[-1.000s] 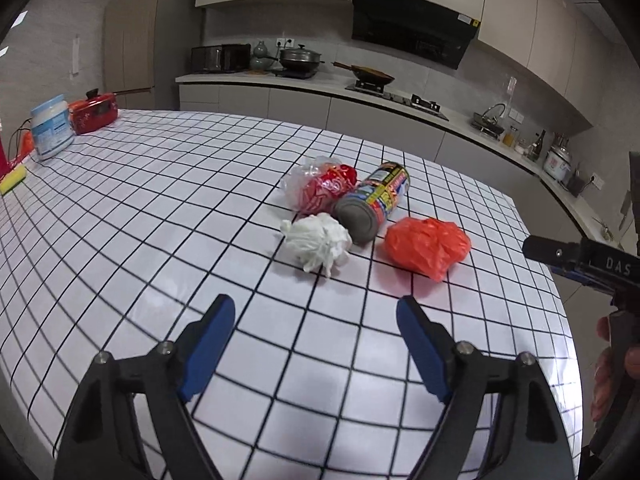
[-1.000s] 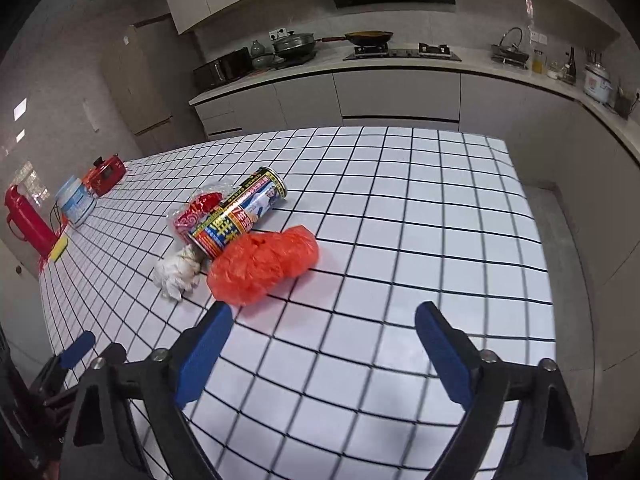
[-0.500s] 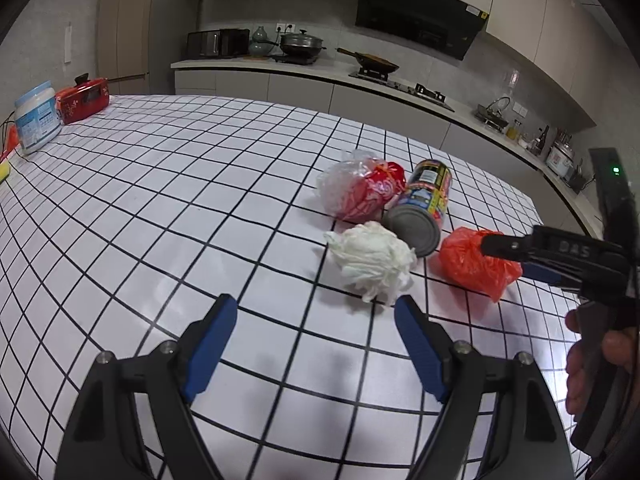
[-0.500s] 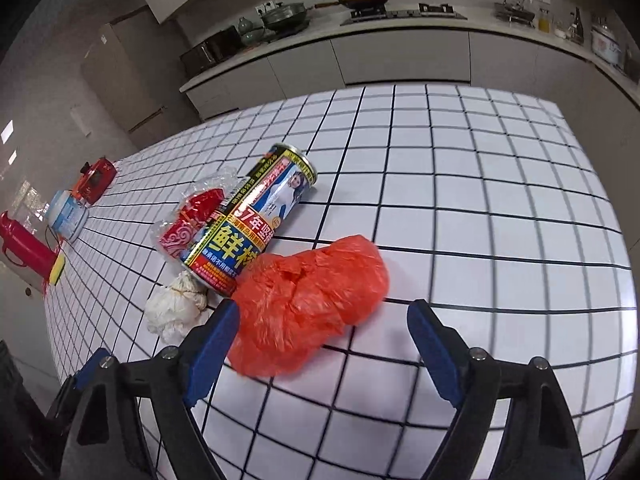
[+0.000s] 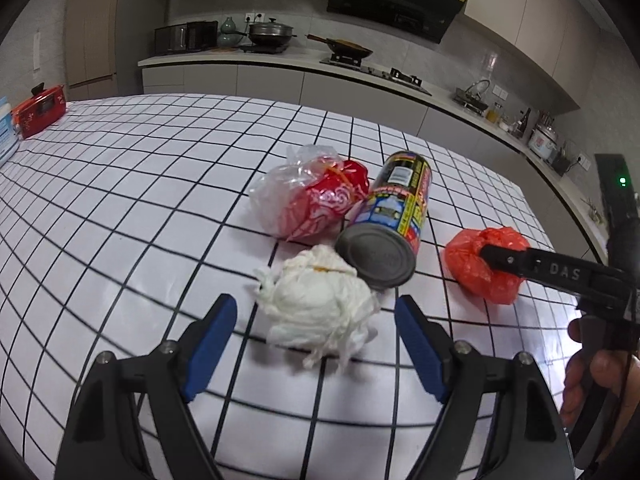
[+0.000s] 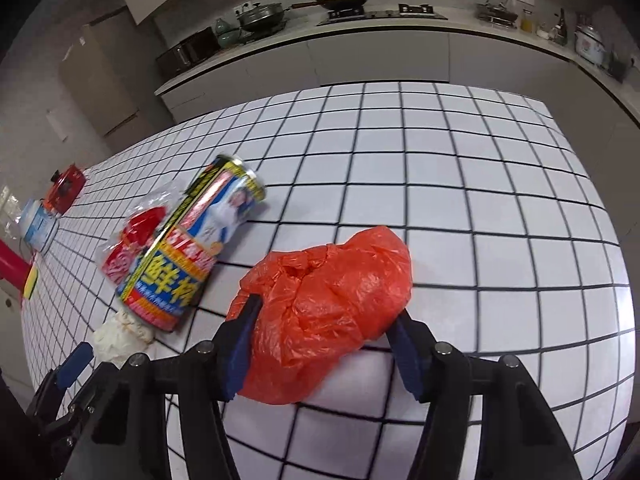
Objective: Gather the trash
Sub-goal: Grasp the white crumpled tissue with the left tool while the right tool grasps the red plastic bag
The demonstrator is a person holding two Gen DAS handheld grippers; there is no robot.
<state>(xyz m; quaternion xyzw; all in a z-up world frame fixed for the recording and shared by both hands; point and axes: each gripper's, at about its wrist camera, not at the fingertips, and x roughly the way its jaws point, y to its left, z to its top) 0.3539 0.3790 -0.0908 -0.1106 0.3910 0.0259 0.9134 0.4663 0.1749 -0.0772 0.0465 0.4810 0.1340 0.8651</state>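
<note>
Both tongs have come in on the trash since a second ago. My right tongs [image 6: 320, 344] have just been closing and now pinch the orange bag [image 6: 332, 312] between their pads. My left tongs [image 5: 316, 344] stand wide, the white wad [image 5: 316, 308] lying between the tips, untouched. The can [image 5: 388, 232] sits just beyond it. I'd push deeper before squeezing, so the soft wad doesn't slip.
</note>
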